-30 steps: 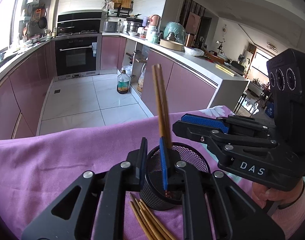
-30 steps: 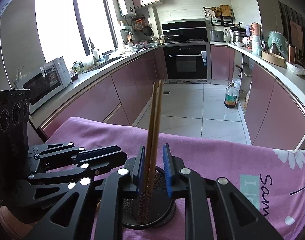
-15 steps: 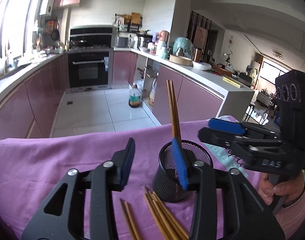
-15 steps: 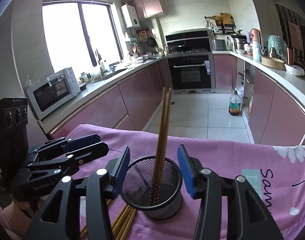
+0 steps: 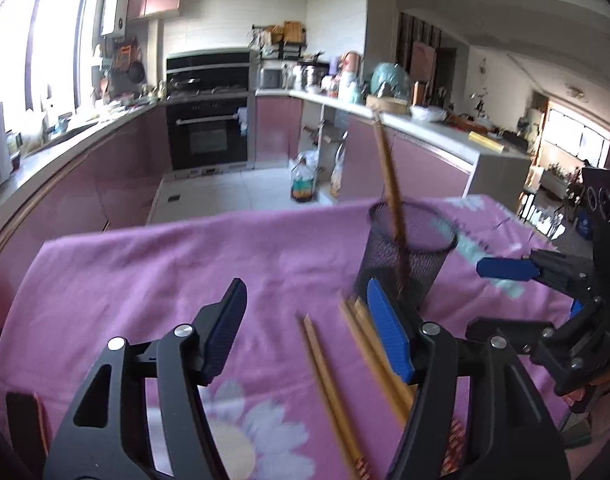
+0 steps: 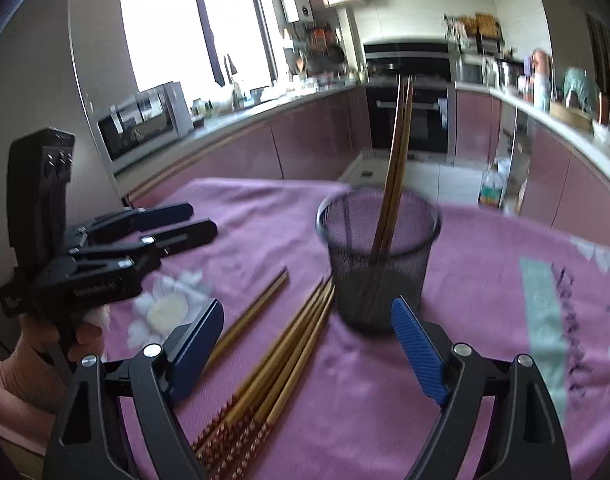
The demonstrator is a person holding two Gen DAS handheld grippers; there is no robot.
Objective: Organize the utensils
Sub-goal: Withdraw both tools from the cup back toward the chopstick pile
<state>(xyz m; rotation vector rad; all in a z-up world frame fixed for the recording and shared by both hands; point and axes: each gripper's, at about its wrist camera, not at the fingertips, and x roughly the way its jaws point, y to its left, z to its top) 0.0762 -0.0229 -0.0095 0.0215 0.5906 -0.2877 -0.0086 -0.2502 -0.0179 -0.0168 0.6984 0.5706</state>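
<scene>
right wrist view: both grippers' jaws opening, empty, 2 chopsticks (image 6: 393, 184) upright in mesh cup (image 6: 379, 276)

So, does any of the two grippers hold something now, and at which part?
Nothing is held. Left gripper and right gripper are both opening with empty jaws; the brown wooden chopsticks stand free in the black mesh cup.

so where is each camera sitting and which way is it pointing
Left wrist: on the left gripper, aimed down over the purple cloth at loose chopsticks; its opening, empty jaws and the right gripper show.
Right wrist: on the right gripper, facing the mesh cup; its opening, empty jaws, left gripper and a hand show.
Shared: cup, chopsticks, cloth.
</scene>
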